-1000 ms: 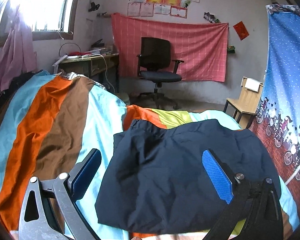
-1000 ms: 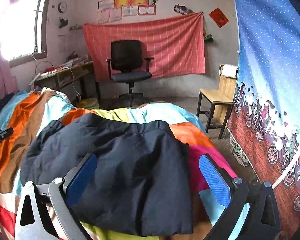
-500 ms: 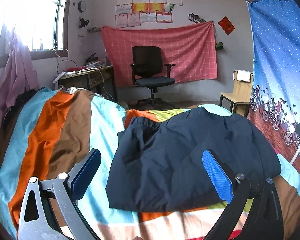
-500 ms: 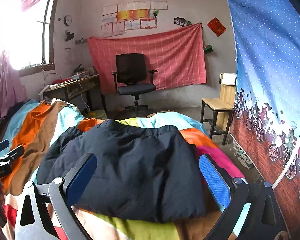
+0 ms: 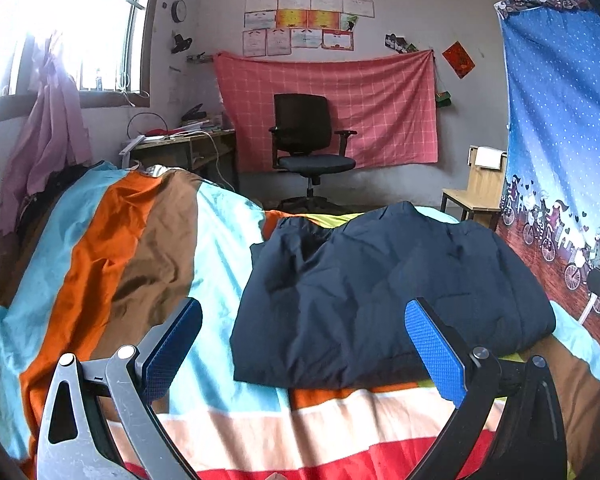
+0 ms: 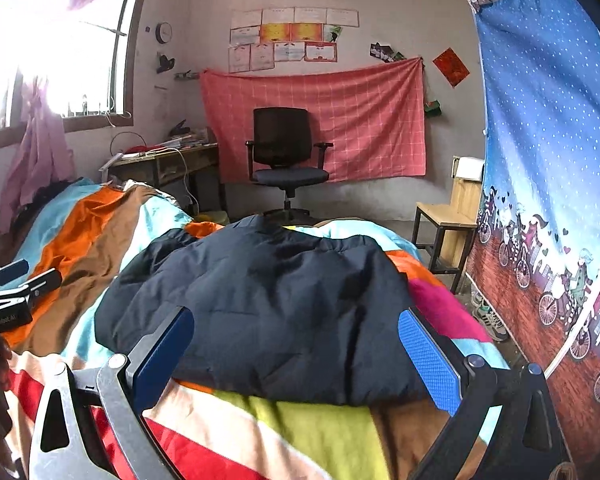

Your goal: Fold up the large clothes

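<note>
We record one dark navy garment, padded and already folded into a compact bundle, lying on the bed's striped cover toward the foot end; its near edge rests over the cream, orange and yellow-green bands of that cover, and its far edge rises in a soft hump; in the right wrist view the same garment spreads across the middle of the bed, with a magenta band showing just beside its right side. We note the left claw spread wide, blue pads apart, holding nothing and raised above the cover just short of the garment's near edge; the right claw likewise spread wide and empty, its pads framing the garment's near edge without touching it. From the right wrist view we see the left claw's fingers at the far left border, over the orange and brown stripes, apart from the garment. Further items: a black office chair against the back wall, in front of a hung pink checked cloth; a cluttered bench under the window at left; a small wooden chair at right; a blue curtain printed with bicycles hanging along the right side; a row of certificates pinned above the cloth; a round clock beside the window.
</note>
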